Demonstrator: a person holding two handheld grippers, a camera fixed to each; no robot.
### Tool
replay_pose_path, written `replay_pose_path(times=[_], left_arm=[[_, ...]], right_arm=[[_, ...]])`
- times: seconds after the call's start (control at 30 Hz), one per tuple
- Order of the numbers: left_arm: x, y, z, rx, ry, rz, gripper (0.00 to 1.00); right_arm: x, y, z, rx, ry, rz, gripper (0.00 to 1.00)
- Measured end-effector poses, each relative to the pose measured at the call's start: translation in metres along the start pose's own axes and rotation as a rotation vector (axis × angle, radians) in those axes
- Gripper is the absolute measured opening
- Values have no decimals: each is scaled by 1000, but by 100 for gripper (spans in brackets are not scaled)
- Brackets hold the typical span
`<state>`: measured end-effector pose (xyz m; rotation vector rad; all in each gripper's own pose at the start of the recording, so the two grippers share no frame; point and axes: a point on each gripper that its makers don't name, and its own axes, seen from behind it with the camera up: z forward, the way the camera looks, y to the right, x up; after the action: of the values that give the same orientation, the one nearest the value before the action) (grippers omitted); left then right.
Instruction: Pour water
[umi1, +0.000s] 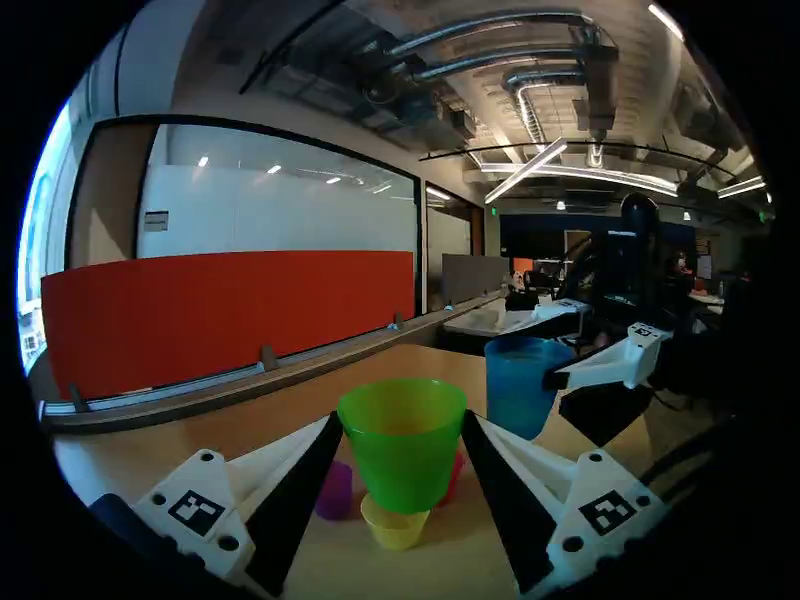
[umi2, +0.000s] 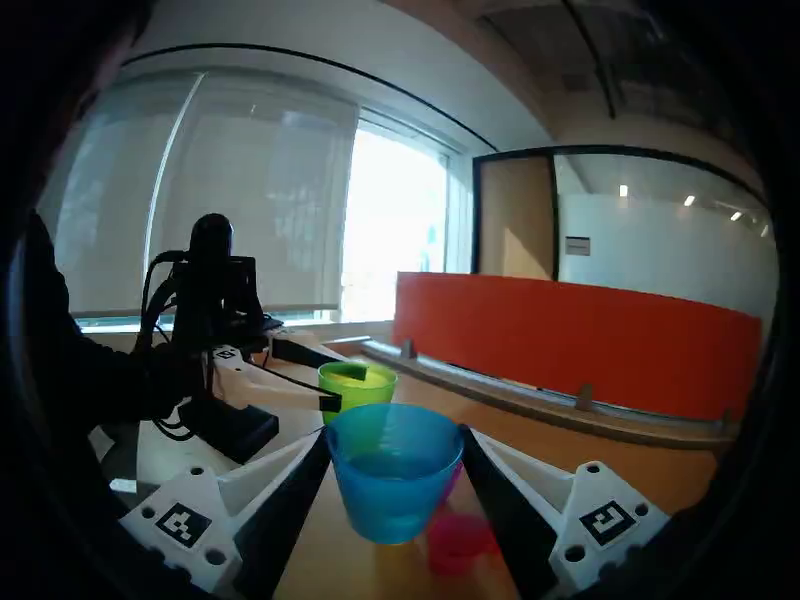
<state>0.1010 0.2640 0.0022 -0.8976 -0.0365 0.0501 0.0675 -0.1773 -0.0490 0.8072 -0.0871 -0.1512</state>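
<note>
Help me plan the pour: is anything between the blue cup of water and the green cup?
Nothing visible. The blue cup and the green cup are both held up with only air between them; the small cups sit lower, on the table.

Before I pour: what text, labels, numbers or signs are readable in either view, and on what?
No text is readable.
Small plaque above the orange panel: too small to read.
Square markers on the fingers: black-and-white patterns, no words.
Green cup and blue cup: no print visible.
</note>
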Motion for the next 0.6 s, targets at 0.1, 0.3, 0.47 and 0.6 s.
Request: replay_pose_path(times=[0.1, 0.3, 0.47, 0.6], left_arm=[[-4, 4, -7, 3, 3, -12, 87], [-14, 11, -19, 3, 3, -35, 87], [-23, 17, -26, 3, -4, -40, 87], [-27, 22, -30, 1, -7, -37, 87]], right_arm=[[-1, -4, 1, 7, -7, -7, 93], [-2, -12, 5, 20, -23, -26, 93], [-5, -16, 9, 28, -36, -41, 93], [-4, -17, 12, 33, -44, -53, 93]])
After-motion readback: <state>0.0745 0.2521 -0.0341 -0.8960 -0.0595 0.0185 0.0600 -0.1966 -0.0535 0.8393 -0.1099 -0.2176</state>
